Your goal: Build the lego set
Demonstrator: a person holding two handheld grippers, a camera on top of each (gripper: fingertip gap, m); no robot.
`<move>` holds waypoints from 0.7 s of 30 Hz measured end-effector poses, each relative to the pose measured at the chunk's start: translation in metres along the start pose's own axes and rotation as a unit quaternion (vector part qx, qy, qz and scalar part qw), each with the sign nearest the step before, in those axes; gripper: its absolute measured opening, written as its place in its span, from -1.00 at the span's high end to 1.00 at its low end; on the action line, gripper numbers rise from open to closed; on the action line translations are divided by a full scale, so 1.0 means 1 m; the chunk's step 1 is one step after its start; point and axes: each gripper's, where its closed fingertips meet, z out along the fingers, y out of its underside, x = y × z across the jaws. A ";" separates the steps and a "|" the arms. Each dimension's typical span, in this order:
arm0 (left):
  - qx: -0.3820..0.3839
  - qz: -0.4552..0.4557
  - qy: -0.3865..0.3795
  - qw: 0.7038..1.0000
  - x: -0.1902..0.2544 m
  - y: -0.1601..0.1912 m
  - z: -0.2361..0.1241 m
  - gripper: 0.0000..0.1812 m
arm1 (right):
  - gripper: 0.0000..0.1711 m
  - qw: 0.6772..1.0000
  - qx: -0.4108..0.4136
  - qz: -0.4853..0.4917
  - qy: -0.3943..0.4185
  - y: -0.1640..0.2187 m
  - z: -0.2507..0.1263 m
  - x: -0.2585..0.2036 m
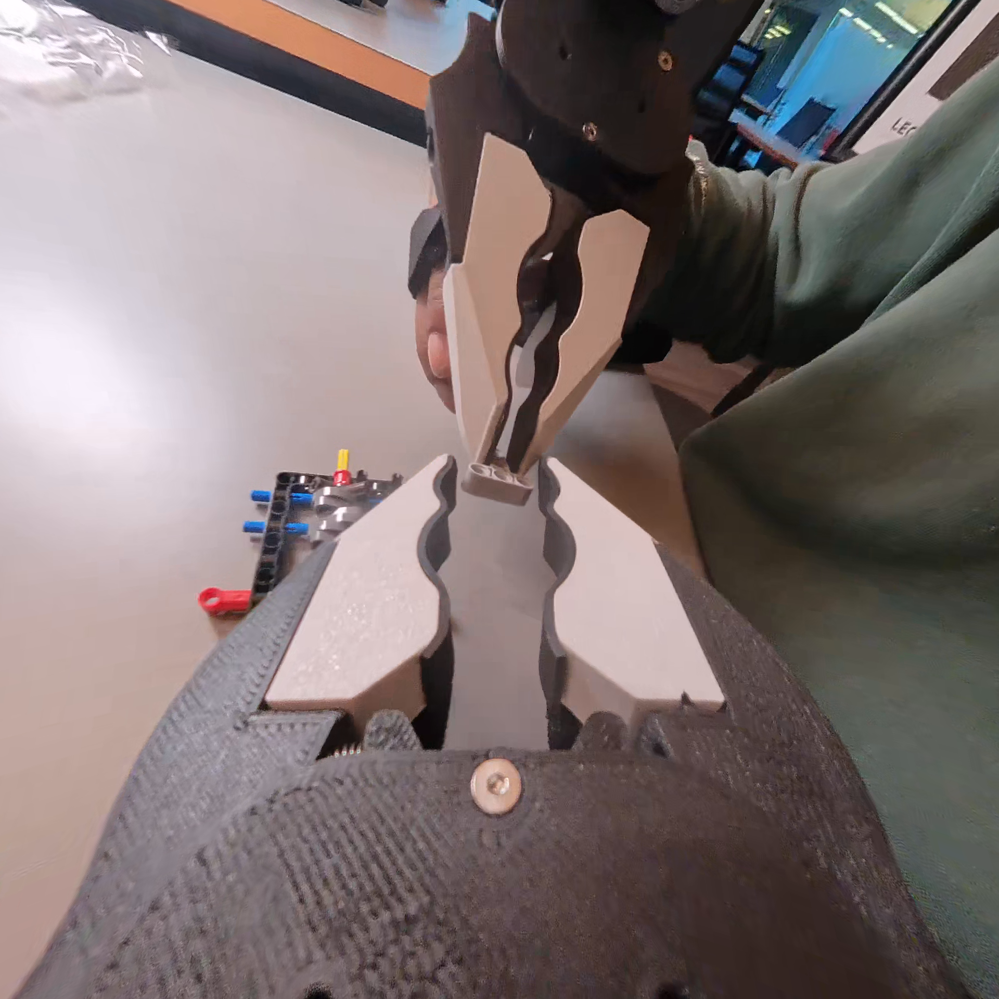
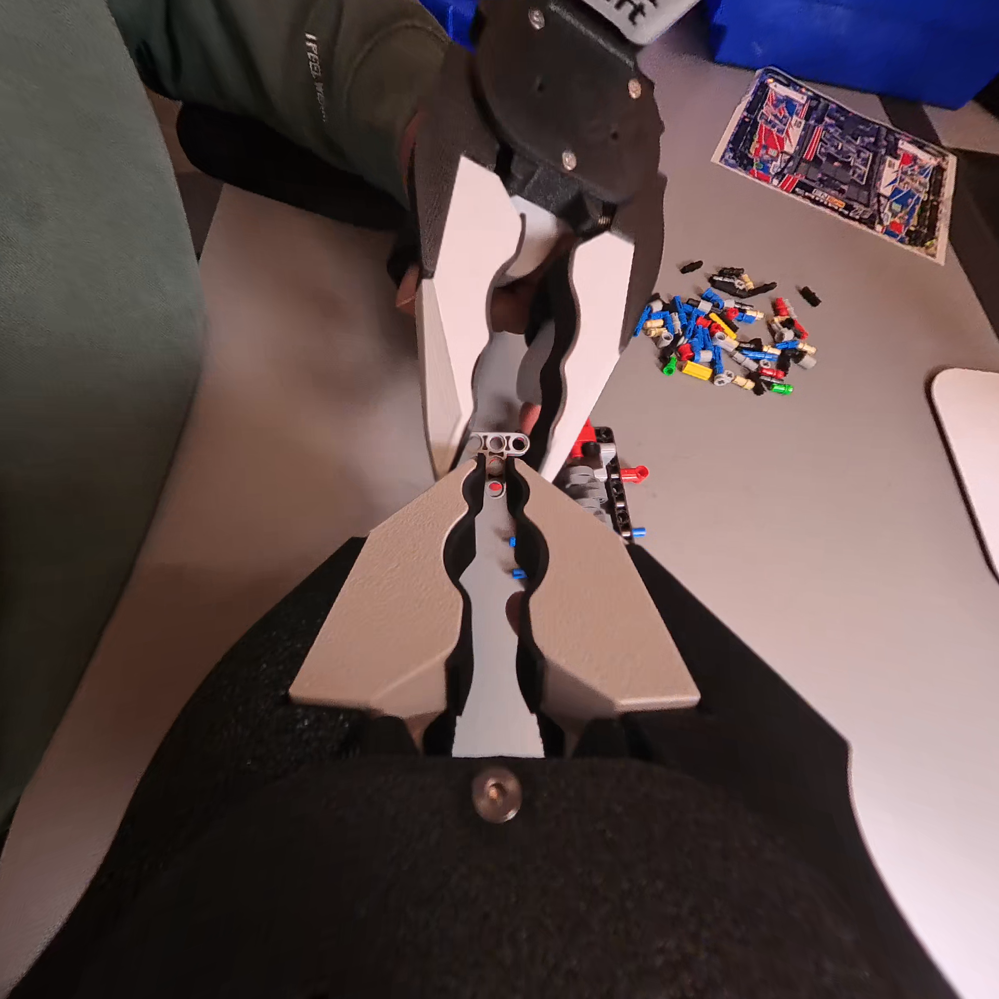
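My right gripper (image 2: 497, 466) is shut on the stem of a small grey T-shaped beam (image 2: 496, 443), whose three-hole bar sticks out past the fingertips. In the left wrist view the right gripper (image 1: 505, 459) comes down from above with the beam (image 1: 497, 484) at its tips. My left gripper (image 1: 497, 469) is open, its fingertips on either side of the beam, apart from it. A part-built assembly (image 1: 302, 524), a black beam with blue pins, grey parts and a red and yellow piece, lies on the table to the left; it also shows in the right wrist view (image 2: 600, 486).
A red connector (image 1: 221, 599) lies by the assembly. A pile of loose small pieces (image 2: 724, 335), an instruction booklet (image 2: 832, 162), a blue bin (image 2: 865, 43) and a white object (image 2: 967, 432) sit on the grey table (image 2: 757, 648). A green sleeve (image 1: 811, 270) is close. Less than 4 cm separates the two grippers' tips.
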 end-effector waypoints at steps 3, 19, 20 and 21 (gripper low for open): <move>0.001 0.023 -0.006 1.000 0.002 0.000 0.001 0.72 | 0.94 1.000 -0.003 -0.006 0.001 -0.003 -0.002 -0.001; -0.003 0.128 -0.061 0.990 -0.004 -0.002 -0.004 0.74 | 0.94 1.000 -0.015 0.016 0.001 0.006 -0.007 0.001; -0.007 0.133 -0.065 0.989 -0.004 -0.001 -0.004 0.74 | 0.94 1.000 -0.018 0.013 0.001 0.007 -0.006 0.001; -0.008 0.138 -0.069 0.988 -0.005 -0.001 -0.003 0.75 | 0.94 1.000 -0.020 0.011 0.003 0.007 -0.006 0.001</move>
